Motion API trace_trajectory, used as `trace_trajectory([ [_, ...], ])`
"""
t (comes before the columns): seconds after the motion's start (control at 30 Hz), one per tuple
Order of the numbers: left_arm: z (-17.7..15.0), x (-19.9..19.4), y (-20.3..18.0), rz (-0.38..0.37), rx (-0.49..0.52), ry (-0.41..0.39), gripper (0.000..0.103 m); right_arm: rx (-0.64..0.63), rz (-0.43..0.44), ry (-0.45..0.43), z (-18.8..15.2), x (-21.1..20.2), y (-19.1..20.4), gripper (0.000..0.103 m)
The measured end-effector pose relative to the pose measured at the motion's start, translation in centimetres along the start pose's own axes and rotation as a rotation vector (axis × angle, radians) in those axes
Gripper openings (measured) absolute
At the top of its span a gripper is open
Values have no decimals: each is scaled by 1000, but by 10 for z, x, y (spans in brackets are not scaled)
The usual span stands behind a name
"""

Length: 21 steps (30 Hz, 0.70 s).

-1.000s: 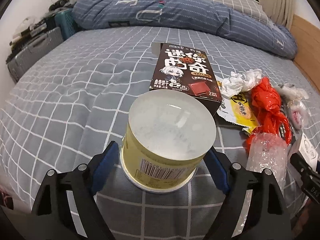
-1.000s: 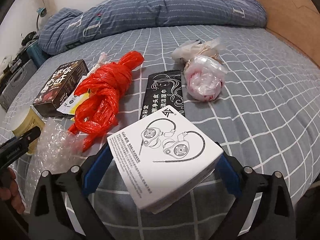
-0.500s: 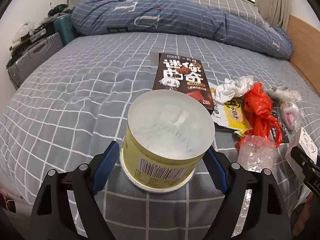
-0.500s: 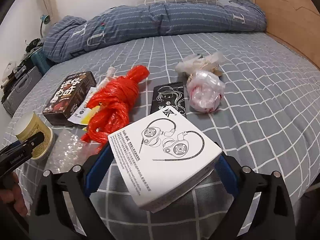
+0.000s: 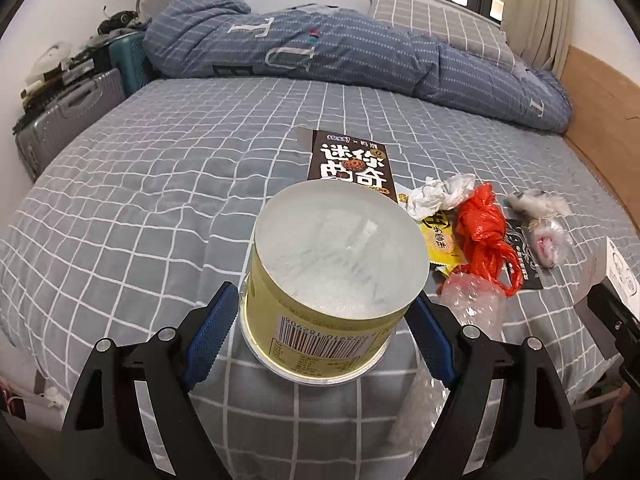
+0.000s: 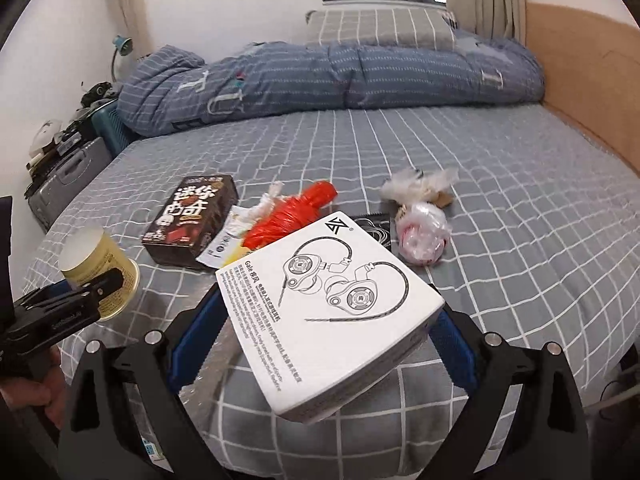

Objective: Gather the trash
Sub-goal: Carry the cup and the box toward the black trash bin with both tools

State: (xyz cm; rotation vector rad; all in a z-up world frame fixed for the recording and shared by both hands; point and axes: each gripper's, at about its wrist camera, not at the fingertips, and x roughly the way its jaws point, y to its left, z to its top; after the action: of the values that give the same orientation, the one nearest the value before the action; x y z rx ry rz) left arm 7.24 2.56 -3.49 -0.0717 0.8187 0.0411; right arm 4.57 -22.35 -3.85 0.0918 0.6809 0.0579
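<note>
Both grippers hold trash lifted above a grey checked bed.

The left gripper (image 5: 320, 336) has its blue pads spread wide and clamped on the sides of a yellow tub (image 5: 332, 280) with a frosted lid, held clear of the bedsheet (image 5: 160, 184). The right gripper (image 6: 320, 332) pinches a white earphone box (image 6: 332, 308), tilted, between its pads. In the left wrist view more trash lies on the sheet from 12 to 3 o'clock of the tub: a dark snack box (image 5: 352, 164) at 12, crumpled white paper (image 5: 440, 196) and a yellow wrapper (image 5: 440, 240) at 1 to 2, a red plastic bag (image 5: 484, 236) beside them, bubble wrap (image 5: 472, 304) at 3. A black sachet (image 5: 524, 256) and a knotted clear bag (image 5: 548, 236) lie further right. A rolled blue duvet (image 5: 360, 56) crosses the far end.
</note>
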Motion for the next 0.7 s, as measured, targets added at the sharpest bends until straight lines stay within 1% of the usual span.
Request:
trace_trajectory([
  [0.03,-2,-4,1,-3,0,-3,75,-8,-1,-5,0,-3,2,91],
  [0.2,-20,-25,3,-30,-15,-1,75,-35,-1,-23,-7,-19,10,91],
  [0.4,-37,-41,6,-40,-25,7,75,-35,12,-21,-22,-31,15,91],
  [0.7,-66,-63,6,-34,-20,2,75,-42,14,-20,-41,-51,19,91],
])
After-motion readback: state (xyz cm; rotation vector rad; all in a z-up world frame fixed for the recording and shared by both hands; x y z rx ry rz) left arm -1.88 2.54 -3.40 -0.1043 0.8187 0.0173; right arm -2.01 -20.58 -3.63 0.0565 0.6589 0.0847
